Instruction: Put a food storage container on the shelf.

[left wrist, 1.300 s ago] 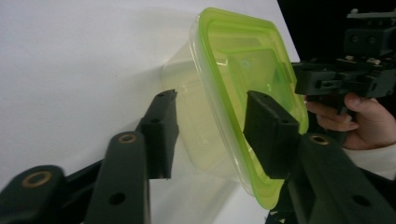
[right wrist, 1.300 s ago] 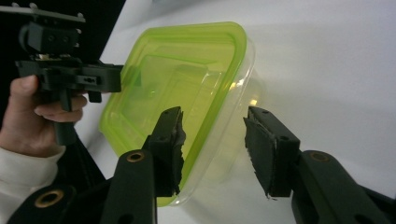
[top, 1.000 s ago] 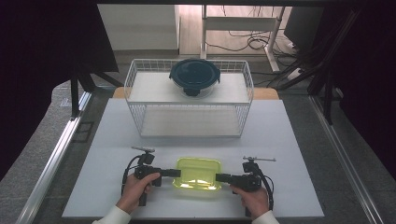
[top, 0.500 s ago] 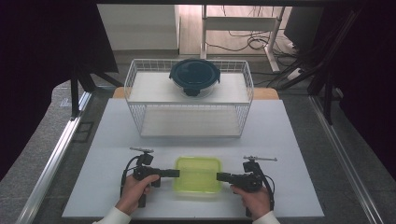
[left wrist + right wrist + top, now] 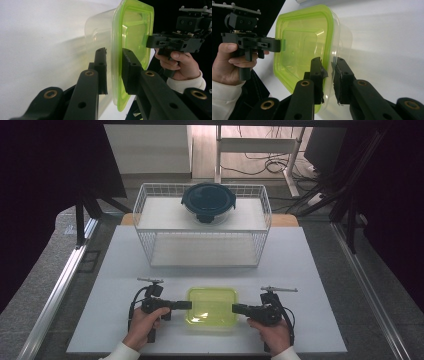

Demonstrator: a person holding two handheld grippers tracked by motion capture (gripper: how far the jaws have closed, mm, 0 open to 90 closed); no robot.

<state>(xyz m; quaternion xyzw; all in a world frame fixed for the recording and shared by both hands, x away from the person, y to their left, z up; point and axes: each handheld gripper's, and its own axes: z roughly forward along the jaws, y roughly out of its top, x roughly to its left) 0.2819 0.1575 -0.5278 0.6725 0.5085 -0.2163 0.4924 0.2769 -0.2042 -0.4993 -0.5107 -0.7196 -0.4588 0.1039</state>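
1. While the white table and the wire basket at its far side look the same in all three high views, with the dark round lidded container sitting on the basket's upper shelf, the change is at the near edge.
2. The green-lidded clear box now lies flat and square on the table between the two hands. A second ago it looked tilted and blurred in the high view, so it seems to have settled into place as the grips took hold.
3. The left gripper has just been closing. Its jaws stand either side of the box's green rim and pinch it, one pad under the lip and one on the lid.
4. The right gripper has also just been closing. Its jaws straddle the opposite rim with only a narrow gap between them, and the pads appear to press on the lip.
5. With both ends clamped, the box looks ready for a two-handed lift, likely toward the basket. Neither hand has shifted noticeably across the table since the earlier frames.
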